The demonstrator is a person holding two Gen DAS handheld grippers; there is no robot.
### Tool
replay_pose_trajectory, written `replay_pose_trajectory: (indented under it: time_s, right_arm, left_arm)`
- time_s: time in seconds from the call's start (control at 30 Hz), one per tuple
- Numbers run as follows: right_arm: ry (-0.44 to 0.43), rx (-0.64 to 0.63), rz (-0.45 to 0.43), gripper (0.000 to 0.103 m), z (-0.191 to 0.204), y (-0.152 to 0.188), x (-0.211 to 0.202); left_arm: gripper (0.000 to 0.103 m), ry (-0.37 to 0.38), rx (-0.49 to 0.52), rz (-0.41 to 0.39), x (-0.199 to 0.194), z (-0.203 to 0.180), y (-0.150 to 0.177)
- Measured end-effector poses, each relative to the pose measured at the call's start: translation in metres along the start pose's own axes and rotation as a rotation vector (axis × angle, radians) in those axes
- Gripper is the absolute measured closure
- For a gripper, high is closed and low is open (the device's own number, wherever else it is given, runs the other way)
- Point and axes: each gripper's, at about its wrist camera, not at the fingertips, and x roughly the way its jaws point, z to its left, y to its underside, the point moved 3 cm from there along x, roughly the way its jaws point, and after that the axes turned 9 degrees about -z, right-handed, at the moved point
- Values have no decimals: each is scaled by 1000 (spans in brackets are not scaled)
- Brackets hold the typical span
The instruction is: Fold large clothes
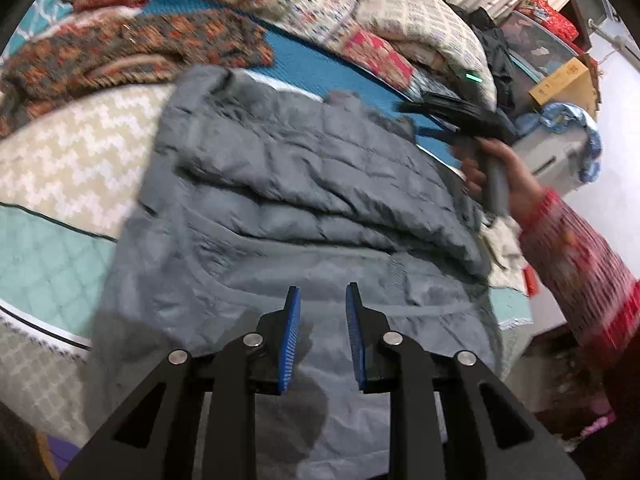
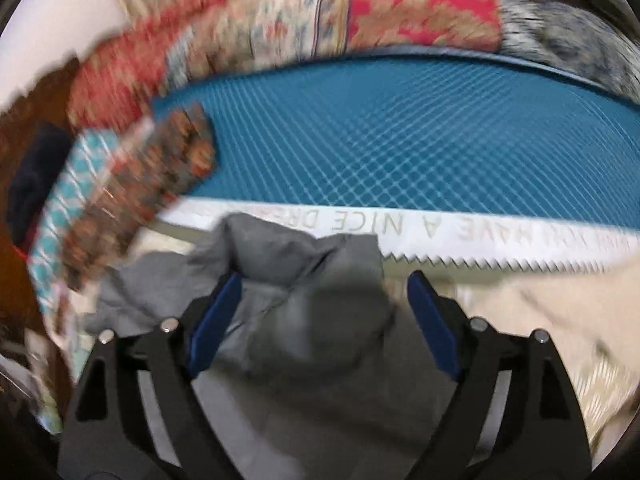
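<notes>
A large grey quilted jacket (image 1: 304, 200) lies spread on the bed, partly folded over itself. My left gripper (image 1: 322, 296) is open and empty, hovering just above the jacket's near part. The right gripper (image 1: 452, 110) shows in the left wrist view at the jacket's far right edge, held by a hand in a red patterned sleeve. In the right wrist view my right gripper (image 2: 324, 280) is open wide, with a bunched grey part of the jacket (image 2: 304, 280) lying between its blue pads (image 2: 216, 316); the view is blurred.
A blue textured mat (image 2: 400, 132) with a white lettered border lies beyond the jacket. Patterned quilts and blankets (image 1: 132, 48) are piled at the back and left. A cream zigzag bedcover (image 1: 68, 160) lies left. A cardboard box (image 1: 560, 80) and clutter stand at right.
</notes>
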Motion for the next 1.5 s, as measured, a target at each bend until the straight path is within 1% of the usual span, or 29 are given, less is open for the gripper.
replay_pose_trajectory:
  time_s: [0.03,0.07,0.1,0.13,0.17,0.2,0.23,0.33,0.4,0.43,0.5,0.6,0.7,0.73,0.77,0.8,0.87,0.97,1.07,1.13,1.2,1.27,1.33,1.37,1.4,1.47,1.5]
  right_arm:
    - [5,-2,25,24,1,-1,11]
    - [-6,-2,38,43,1,-1,17]
    - [-22,-11,57,58,3,1,23]
    - [-23,-28,66,83,6,3,25]
    - [-37,-41,61,93,9,4,23]
    - [-64,-58,32,95,13,5,13]
    - [-80,-76,3,96,17,6,2]
    - [-127,-144,-96,97,34,15,-46]
    - [-166,-190,-157,97,46,25,-80]
    - [-191,-222,-196,98,55,35,-105]
    - [-224,-258,-244,98,70,50,-136]
    - [-290,-314,-311,98,94,89,-188]
    - [-328,-365,-345,98,110,133,-227]
    - [-347,-382,-352,98,116,151,-239]
    - [-360,-396,-350,98,121,163,-246]
    - [-372,-419,-343,98,127,183,-255]
    - [-374,-451,-321,98,134,218,-265]
    - [-370,-476,-262,98,143,275,-269]
    - [-341,-467,-202,98,146,320,-258]
    - [-275,-512,-173,98,148,346,-243]
    - [-227,-534,-168,98,150,367,-233]
    - [-205,-507,-163,96,149,376,-226]
    - [-225,-465,-151,93,147,377,-230]
    - [-240,-450,-150,91,146,375,-234]
    - [-265,-429,-148,88,142,373,-241]
    - [-302,-404,-150,68,135,372,-259]
    - [-307,-403,-158,61,132,370,-265]
  left_arm:
    - [80,15,9,8,2,-5,3]
    - [80,26,23,15,5,-10,5]
    - [80,34,45,23,9,-15,8]
    - [80,33,67,31,14,-19,10]
    - [80,24,86,40,18,-22,12]
    - [80,6,96,55,26,-22,14]
    - [80,4,87,66,31,-21,14]
    - [80,21,40,70,36,-16,12]
    - [80,28,24,50,31,-17,9]
    - [80,30,20,40,27,-18,7]
    - [80,35,19,21,17,-19,8]
    - [80,25,24,-9,-1,-21,11]
    - [80,7,17,-50,-23,-17,15]
    - [80,2,15,-65,-32,-16,15]
    - [80,-3,14,-83,-42,-14,16]
    - [80,-10,9,-117,-59,-10,15]
    - [80,-19,-2,-166,-82,-7,13]
    - [80,-15,-1,-298,-140,-9,4]
    - [80,0,33,-389,-177,-23,-1]
    - [80,7,55,-405,-186,-35,-3]
    - [80,28,82,-396,-181,-49,-3]
    - [80,27,106,-361,-170,-58,0]
    - [80,43,137,-308,-146,-66,5]
    - [80,41,146,-289,-139,-66,10]
    - [80,31,158,-247,-119,-65,16]
    - [80,9,178,-172,-89,-58,26]
    - [80,-31,187,-129,-73,-49,32]
